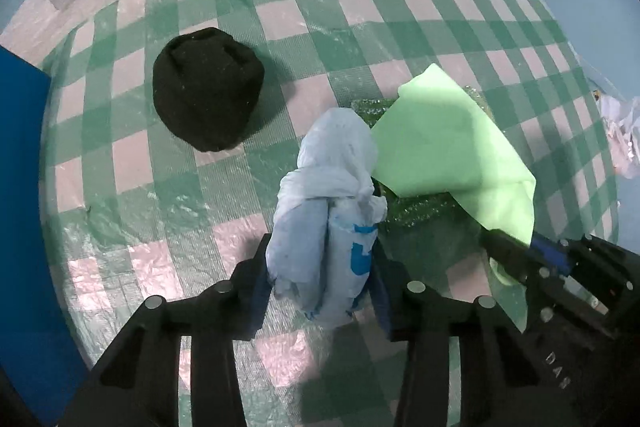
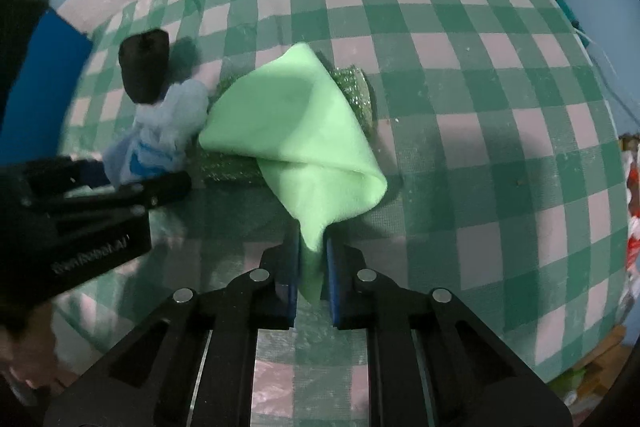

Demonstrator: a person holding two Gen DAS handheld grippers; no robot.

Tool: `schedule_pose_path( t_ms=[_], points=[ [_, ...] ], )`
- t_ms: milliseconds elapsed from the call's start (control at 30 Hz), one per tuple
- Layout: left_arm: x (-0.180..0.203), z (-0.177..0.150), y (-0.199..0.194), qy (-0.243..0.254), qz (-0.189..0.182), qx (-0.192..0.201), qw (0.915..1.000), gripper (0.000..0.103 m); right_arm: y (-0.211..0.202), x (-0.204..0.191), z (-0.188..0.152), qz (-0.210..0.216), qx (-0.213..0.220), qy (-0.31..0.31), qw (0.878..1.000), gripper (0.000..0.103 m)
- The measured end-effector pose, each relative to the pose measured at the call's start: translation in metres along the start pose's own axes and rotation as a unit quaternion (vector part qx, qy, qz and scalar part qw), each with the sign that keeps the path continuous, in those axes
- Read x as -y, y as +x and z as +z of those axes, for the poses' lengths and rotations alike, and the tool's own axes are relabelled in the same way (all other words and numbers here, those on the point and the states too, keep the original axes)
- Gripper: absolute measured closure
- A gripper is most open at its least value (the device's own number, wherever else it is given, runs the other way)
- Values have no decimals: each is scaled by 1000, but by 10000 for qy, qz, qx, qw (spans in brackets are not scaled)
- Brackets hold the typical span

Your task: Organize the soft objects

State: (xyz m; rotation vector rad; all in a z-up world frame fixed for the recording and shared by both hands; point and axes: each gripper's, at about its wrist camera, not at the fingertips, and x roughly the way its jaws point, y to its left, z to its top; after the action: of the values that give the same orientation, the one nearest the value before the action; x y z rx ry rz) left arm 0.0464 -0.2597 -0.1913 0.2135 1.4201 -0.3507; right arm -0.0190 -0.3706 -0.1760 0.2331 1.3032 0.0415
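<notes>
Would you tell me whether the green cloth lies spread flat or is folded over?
Folded over: the green cloth doubles onto itself, its corner pinched in the right gripper, draped across the sparkly green item.

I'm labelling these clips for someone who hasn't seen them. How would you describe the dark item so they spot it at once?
Start from the green-and-white checked tablecloth that covers the table. Left of the pale blue cloth that the left gripper holds sits the black knit hat, alone on the checks. It is the only black, rounded lump, unlike the light green cloth in the right gripper.
</notes>
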Motion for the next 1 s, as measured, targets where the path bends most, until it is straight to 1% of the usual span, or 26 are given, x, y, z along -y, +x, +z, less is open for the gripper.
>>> schedule_pose_path(
  t_ms=[233, 267, 367, 600, 733, 1000],
  points=[
    [-17, -7, -17, -106, 27, 222, 9997, 67, -19, -1, 7, 98, 207, 5, 9997, 93],
    [-26, -10, -22, -110, 24, 251, 9996, 67, -22, -3, 7, 119, 252, 8, 9996, 93],
    [-31, -13, -33, -81, 61, 376, 9992, 68, -38, 1, 7, 155, 426, 13, 9990, 93],
    [-37, -16, -61, -31, 132, 707, 9974, 68, -62, -7, 25, 241, 810, 83, 9964, 93],
    [-43, -27, -73, -75, 113, 775, 9969, 68, -71, -10, 32, 263, 968, 98, 9949, 93],
    [-52, -25, -83, -184, 112, 932, 9954, 68, -90, -18, 41, 352, 1253, 75, 9915, 93]
  ],
)
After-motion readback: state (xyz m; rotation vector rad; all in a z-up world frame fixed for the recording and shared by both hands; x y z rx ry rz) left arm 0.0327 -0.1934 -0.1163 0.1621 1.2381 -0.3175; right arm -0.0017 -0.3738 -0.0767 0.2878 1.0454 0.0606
